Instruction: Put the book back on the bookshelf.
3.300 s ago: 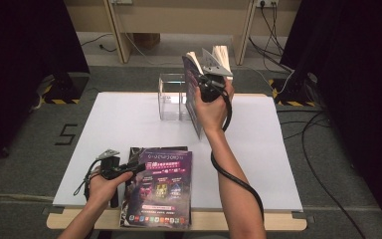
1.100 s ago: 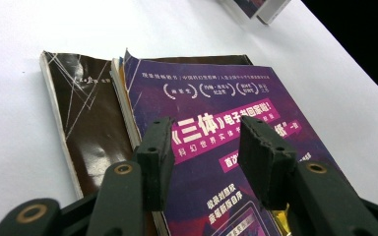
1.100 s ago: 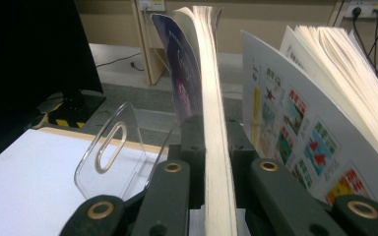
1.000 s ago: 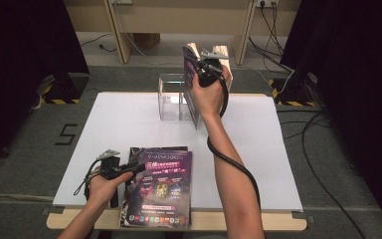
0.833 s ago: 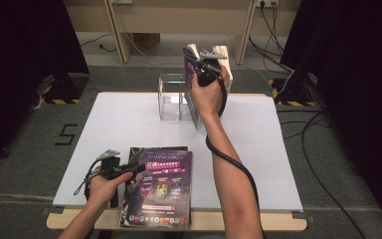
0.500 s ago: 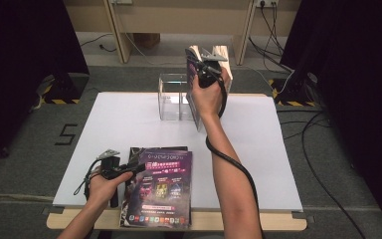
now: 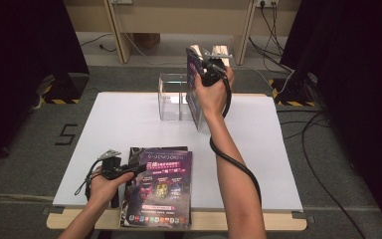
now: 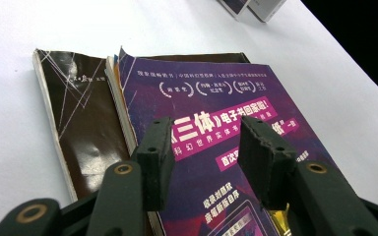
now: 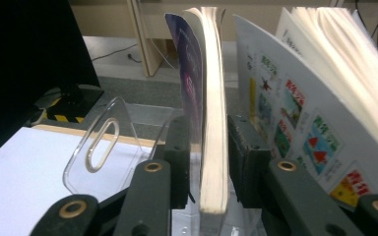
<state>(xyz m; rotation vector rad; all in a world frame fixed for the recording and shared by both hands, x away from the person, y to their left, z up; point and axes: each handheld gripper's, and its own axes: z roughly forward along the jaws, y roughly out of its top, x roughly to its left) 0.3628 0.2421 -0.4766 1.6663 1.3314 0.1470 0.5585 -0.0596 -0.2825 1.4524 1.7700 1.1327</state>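
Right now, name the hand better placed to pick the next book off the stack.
Left, probably: the left gripper hovers open over the stack's top book, while the right gripper is at the clear rack, jaws just opening around an upright book.

This looks like a lab or recording studio set up for filmed work. A white tabletop point(image 7: 129, 119) stands on grey carpet, flanked by black curtains point(image 7: 25, 55). Cables point(image 7: 323, 149) trail across the floor toward wall sockets point(image 7: 266, 3). Yellow-and-black hazard tape point(image 7: 59, 101) marks stand bases, and a taped "5" point(image 7: 65, 134) sits on the carpet beside the tabletop's left edge.
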